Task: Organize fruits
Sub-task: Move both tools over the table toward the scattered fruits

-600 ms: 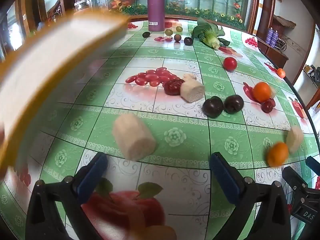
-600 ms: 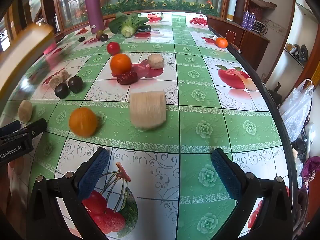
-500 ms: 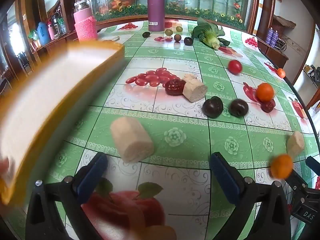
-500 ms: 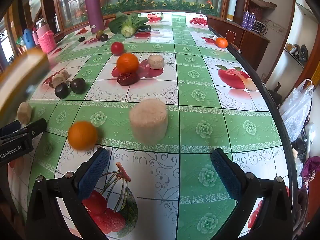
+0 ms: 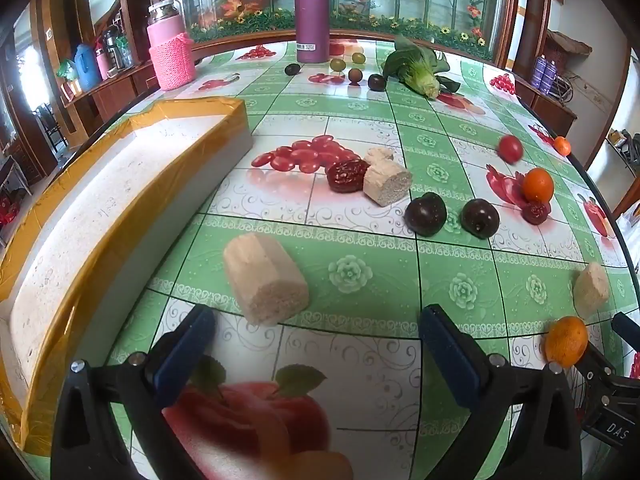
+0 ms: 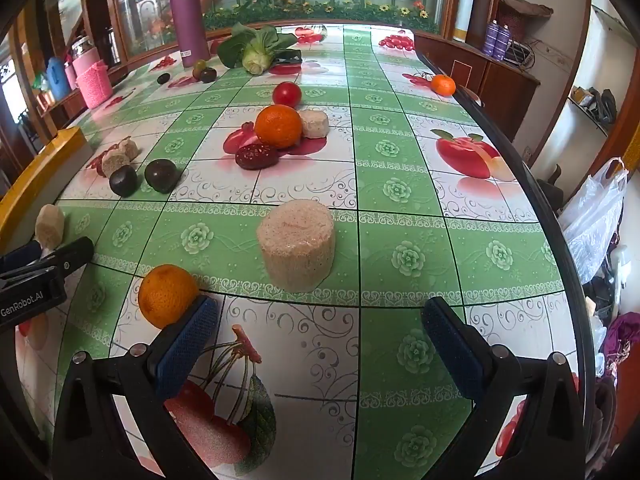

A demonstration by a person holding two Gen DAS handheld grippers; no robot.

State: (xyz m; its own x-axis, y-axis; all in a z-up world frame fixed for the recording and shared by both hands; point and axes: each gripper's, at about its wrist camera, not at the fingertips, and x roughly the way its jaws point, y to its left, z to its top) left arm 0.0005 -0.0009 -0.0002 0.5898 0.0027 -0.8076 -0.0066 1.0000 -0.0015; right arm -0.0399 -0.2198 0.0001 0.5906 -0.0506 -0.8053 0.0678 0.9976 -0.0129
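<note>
My left gripper [image 5: 314, 332] is open and empty, low over the table, just short of a beige cut cylinder [image 5: 264, 278]. Beyond lie a red date [image 5: 347, 175], another beige piece [image 5: 386, 182], two dark plums [image 5: 426, 214], an orange [image 5: 538, 185] and a red tomato [image 5: 511, 149]. A white foam tray with yellow tape rim [image 5: 120, 184] lies at the left. My right gripper [image 6: 316, 334] is open and empty, facing an upright beige cylinder [image 6: 296, 246]. A small orange [image 6: 168, 300] touches its left finger [image 6: 188, 332].
A purple flask [image 5: 312, 12], a pink jar [image 5: 171, 56], a leafy green [image 5: 418, 68] and small olives and plums stand at the far end. Another orange [image 6: 443, 84] sits by the right table edge [image 6: 520, 184]. The left gripper [image 6: 36, 272] shows at the right view's left.
The tray came down at the left and now rests on the table. The beige pieces and small orange rolled, then settled; the right one stands upright. Both grippers stayed open.
</note>
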